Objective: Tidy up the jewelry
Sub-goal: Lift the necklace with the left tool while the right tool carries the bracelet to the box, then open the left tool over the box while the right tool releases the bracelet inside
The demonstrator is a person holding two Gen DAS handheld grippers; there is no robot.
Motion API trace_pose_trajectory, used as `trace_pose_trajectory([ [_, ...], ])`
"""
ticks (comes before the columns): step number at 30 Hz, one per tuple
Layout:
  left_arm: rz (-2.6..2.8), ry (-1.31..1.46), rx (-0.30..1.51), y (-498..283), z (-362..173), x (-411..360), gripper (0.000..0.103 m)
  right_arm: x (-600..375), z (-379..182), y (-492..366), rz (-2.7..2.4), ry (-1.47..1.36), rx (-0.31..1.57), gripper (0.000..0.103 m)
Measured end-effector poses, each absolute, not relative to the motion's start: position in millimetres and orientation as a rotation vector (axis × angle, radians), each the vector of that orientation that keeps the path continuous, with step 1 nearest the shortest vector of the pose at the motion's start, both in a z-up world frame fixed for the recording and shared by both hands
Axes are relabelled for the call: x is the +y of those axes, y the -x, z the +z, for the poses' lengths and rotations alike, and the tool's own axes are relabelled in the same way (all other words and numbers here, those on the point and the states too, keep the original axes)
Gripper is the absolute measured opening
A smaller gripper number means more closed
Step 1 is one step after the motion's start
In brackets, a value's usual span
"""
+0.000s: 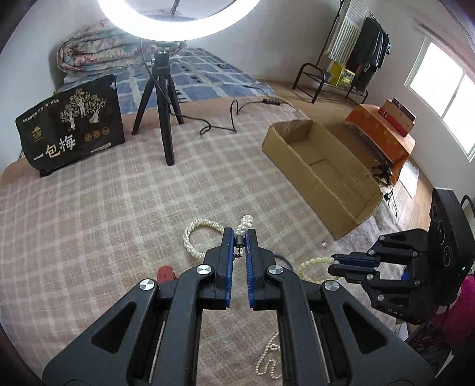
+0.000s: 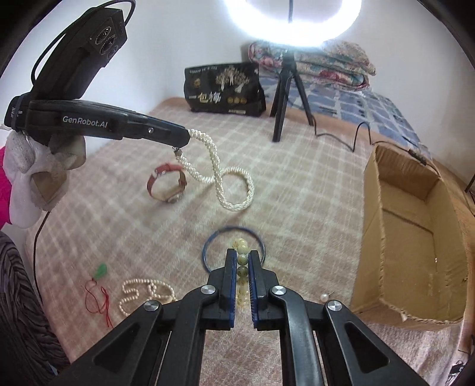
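Pearl rope necklace pinched at clasp end by left gripper, rest trailing on blanket. Right gripper clamped on bead bracelet. Best lifted slowly, carried over cardboard box, then released.

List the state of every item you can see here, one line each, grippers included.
left gripper: shut on the twisted pearl necklace, lifting one end.
twisted pearl necklace: one end raised, the rest looped on the blanket.
right gripper: shut on the bead bracelet.
bead bracelet: pinched between the fingers.
cardboard box: open, nothing visible inside.
red watch: strap fastened in a loop, lying on the blanket.
ring light: switched on.
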State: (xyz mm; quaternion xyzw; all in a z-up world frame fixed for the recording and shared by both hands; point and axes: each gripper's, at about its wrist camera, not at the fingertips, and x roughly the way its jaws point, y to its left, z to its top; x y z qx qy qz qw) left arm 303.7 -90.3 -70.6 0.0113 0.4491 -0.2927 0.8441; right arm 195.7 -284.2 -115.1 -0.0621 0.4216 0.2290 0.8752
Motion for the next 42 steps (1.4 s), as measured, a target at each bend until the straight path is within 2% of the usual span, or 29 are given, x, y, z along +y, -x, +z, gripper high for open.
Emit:
trace_pose_trajectory([
  [8,-0.605,0.000,0.849,-309,-19,-99,0.005,-301,-80,-193,0.437,0.082,0.786,0.005],
  [21,-0.654,0.002,0.743,-308,33,-142,0.005,-344,-42,-189,0.359,0.031,0.688,0.005],
  [34,-0.743,0.029,0.713,-328,49,-227,0.005,-415,-46,-194,0.233,-0.036,0.696,0.005],
  [42,-0.773,0.033,0.713,-348,41,-281,0.005,-440,-61,-200,0.202,-0.059,0.722,0.005],
])
